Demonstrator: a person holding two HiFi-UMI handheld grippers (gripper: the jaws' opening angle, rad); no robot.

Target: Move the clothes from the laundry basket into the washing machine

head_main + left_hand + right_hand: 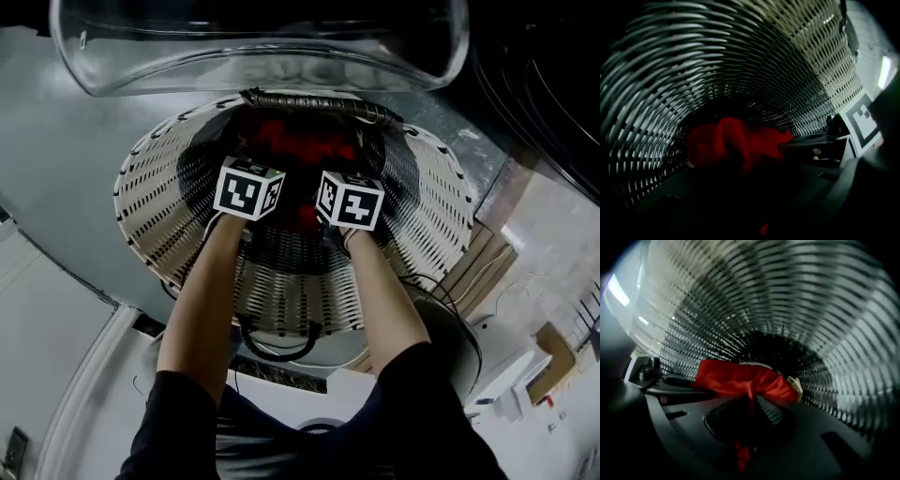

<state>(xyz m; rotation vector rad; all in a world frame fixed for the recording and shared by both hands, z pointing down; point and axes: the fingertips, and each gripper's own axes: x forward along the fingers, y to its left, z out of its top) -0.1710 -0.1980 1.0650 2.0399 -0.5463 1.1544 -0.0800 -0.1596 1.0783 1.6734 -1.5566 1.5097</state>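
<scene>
Round white woven wicker laundry basket (159,187): fills the middle of the head view, both forearms reaching down into it. Clear curved washing machine door (262,56): just beyond the basket's far rim.

Crumpled red cloth garment (300,141): lies on the basket's dark floor, bunched, long axis running side to side across the basket. A pale scrap of something else (795,384) shows at its edge.

Left gripper (747,166): deep in the basket, pointing steeply down. Jaws narrow and, as far as the dark allows, pinched on the garment's left part; the red bulges just ahead of them.

Right gripper (750,403): close beside the left, jaws nearly together with a red fold clamped between them.

Both hands equally near. Judgement: lift clear of the basket rim, then carry towards the door.
</scene>
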